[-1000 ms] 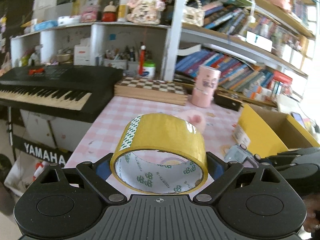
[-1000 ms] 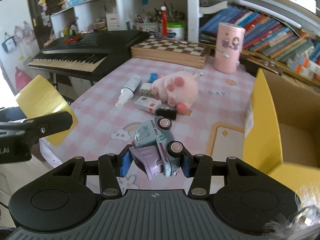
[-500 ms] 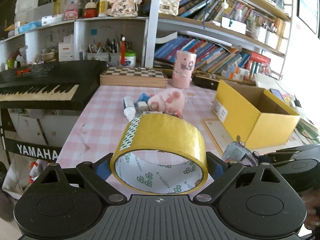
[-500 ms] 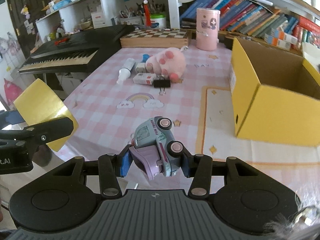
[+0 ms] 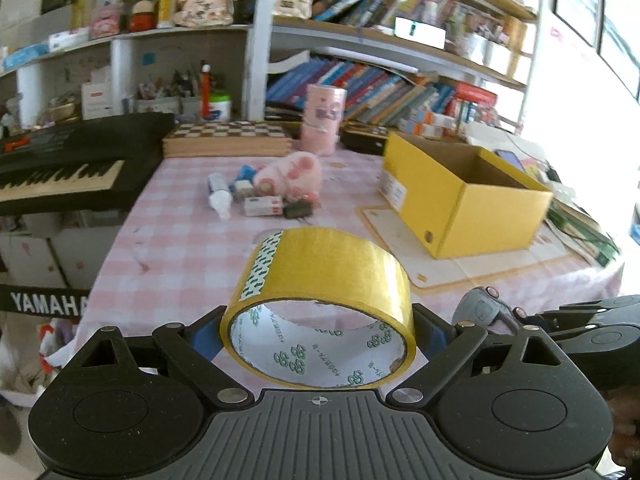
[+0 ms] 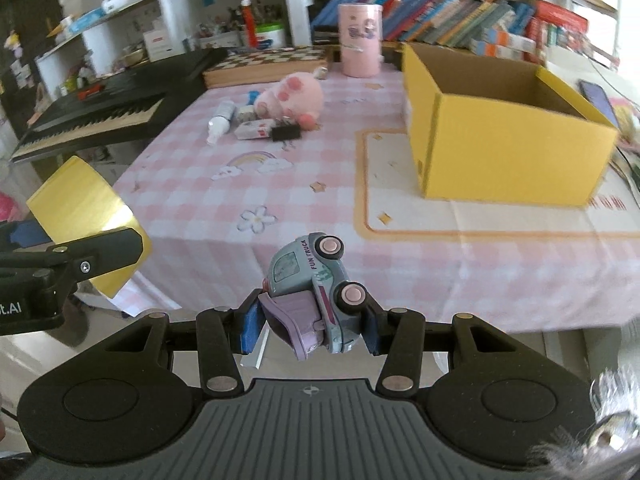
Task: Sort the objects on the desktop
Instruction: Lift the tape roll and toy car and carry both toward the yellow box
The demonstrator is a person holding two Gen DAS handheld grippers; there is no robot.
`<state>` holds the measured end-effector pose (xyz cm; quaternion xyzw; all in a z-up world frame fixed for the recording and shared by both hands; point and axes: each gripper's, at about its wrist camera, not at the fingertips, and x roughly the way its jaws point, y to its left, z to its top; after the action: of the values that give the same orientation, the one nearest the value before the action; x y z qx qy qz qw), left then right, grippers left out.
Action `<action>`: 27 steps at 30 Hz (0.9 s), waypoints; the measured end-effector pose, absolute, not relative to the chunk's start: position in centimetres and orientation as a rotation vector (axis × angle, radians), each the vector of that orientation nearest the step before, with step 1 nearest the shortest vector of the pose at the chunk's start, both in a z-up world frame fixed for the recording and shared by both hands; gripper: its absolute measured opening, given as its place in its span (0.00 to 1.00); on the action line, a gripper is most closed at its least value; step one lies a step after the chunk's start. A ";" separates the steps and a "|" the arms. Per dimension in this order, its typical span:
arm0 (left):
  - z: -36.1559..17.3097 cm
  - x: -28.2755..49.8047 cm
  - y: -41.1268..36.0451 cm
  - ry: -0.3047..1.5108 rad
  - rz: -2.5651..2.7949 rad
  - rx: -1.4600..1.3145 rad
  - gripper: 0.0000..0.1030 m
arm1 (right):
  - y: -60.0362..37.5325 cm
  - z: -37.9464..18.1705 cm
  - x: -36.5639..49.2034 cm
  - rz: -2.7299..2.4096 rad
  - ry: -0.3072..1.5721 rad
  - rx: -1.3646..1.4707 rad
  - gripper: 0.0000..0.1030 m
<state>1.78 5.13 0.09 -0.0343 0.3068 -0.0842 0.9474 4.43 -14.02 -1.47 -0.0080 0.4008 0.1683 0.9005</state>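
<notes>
One yellow tape roll (image 5: 320,300), green-printed core

A black keyboard (image 5: 72,164) is seen left of the pink-checked worktop (image 6: 304,184). A chessboard box (image 5: 226,140) and a pink canister (image 6: 360,40) are set at its far edge, below bookshelves (image 5: 400,84) packed with books.

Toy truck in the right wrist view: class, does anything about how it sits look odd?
Yes. The toy truck is not on its wheels: the right gripper holds it tipped on its side, wheels facing right, purple rear flap hanging open, above the table edge.
</notes>
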 end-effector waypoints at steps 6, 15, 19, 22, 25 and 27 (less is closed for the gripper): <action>0.1 1.2 3.5 0.622 -0.260 -0.026 0.92 | -15.9 -1.7 2.6 0.264 0.840 0.043 0.44; 0.0 1.5 1.5 0.618 -0.357 0.009 0.92 | -18.0 -1.4 1.0 0.170 0.832 0.084 0.44; -0.1 1.8 0.8 0.618 -0.386 0.017 0.92 | -18.8 -1.5 0.7 0.140 0.832 0.098 0.44; -0.1 1.9 0.2 0.620 -0.402 0.021 0.92 | -19.4 -1.5 0.6 0.122 0.833 0.107 0.44; -0.1 2.2 -0.5 0.623 -0.424 0.026 0.92 | -20.2 -1.5 0.4 0.104 0.832 0.113 0.44; -0.1 2.4 -1.1 0.621 -0.442 0.036 0.92 | -20.7 -1.5 0.4 0.088 0.828 0.121 0.44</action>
<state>2.39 -1.09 -0.09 0.0174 0.3029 -0.2157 0.9281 0.44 -20.69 -1.45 0.0587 0.4017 0.0427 0.9129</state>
